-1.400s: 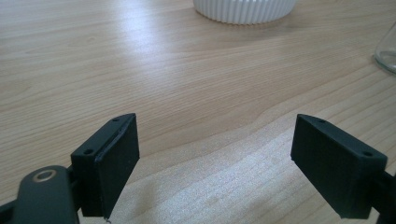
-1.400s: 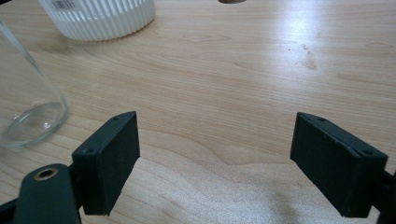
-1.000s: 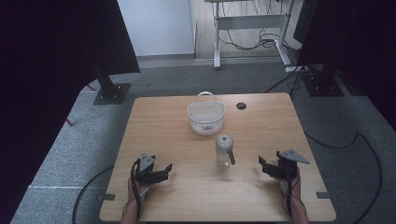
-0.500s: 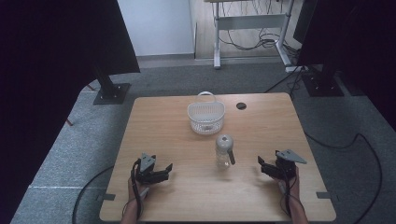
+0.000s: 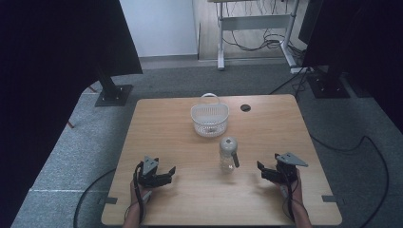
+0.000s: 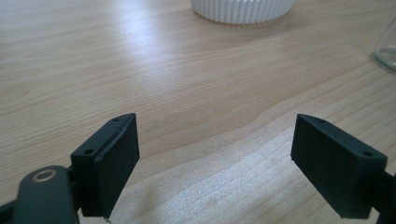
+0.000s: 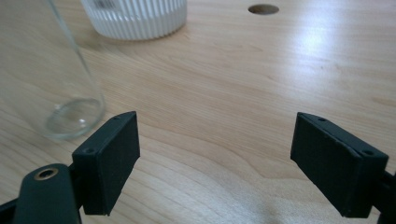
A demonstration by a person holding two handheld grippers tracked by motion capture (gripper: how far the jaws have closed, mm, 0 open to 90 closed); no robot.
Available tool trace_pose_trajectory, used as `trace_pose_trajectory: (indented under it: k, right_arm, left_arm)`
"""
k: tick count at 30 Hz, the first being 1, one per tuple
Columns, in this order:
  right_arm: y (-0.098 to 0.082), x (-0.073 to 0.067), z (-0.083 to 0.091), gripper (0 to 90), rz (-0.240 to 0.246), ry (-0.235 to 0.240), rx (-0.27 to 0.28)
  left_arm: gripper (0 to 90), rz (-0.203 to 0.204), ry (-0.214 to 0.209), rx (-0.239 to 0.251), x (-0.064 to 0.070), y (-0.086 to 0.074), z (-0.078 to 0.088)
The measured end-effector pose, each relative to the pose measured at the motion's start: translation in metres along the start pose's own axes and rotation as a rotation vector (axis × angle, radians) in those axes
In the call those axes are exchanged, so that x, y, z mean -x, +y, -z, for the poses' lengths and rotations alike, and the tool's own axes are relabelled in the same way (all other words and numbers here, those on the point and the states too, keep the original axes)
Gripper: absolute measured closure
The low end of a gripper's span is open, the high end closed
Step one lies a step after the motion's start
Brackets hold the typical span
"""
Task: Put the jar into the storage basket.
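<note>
While both hands rest at the near edge of the wooden worktop (image 5: 180, 133), the left hand-held gripper (image 5: 167, 174) sits low at the near left, jaws wide apart, nothing between them. Right hand-held gripper (image 5: 263, 170) at the near right, jaws also apart after just opening further, bare wood between the pads. Cables trail off the near edge from each. Between the two, slightly farther in, stands the clear bottle (image 5: 227, 155): upright, see-through body, grey cap with a small dark strap hanging at its side; right gripper view shows its glassy base (image 7: 72, 116) just beyond the left jaw, not touching. Nothing lies between either gripper and the bottle. Behind it, near, a white ribbed basket (image 5: 209, 119) with a loop handle. Farther right, a round cable hole (image 5: 245, 108) in the worktop. Beyond: grey carpet, black stands, a desk frame.
</note>
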State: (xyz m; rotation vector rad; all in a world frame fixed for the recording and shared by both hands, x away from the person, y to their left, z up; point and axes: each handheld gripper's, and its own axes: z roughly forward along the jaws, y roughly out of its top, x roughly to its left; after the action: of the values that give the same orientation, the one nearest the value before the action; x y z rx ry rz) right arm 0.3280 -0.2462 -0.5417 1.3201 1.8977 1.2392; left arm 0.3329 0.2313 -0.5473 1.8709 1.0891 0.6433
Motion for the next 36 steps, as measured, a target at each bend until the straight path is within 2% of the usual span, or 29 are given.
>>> trace_pose_trajectory:
  k: [6, 12, 25, 31, 36]
  right_arm:
    - [0.011, -0.006, 0.013, 15.3, -0.024, 0.044, 0.039]
    - [0.019, -0.014, 0.023, 15.2, -0.003, 0.066, 0.056]
    - [0.027, -0.021, 0.034, 15.1, 0.008, 0.123, 0.079]
    - [0.032, -0.03, 0.035, 15.1, 0.025, 0.152, 0.086]
    - [0.037, -0.045, 0.034, 15.0, 0.054, 0.194, 0.077]
  left_arm:
    - [15.1, -0.001, -0.001, 0.0, 0.0, 0.0, 0.0]
    - [15.1, -0.003, 0.0, 0.002, 0.0, 0.0, 0.0]
    - [15.1, -0.005, -0.004, 0.002, 0.0, 0.0, 0.0]
    - [15.1, 0.004, -0.003, 0.005, -0.001, 0.0, 0.0]
    - [15.1, 0.006, -0.004, 0.007, -0.001, 0.0, 0.0]
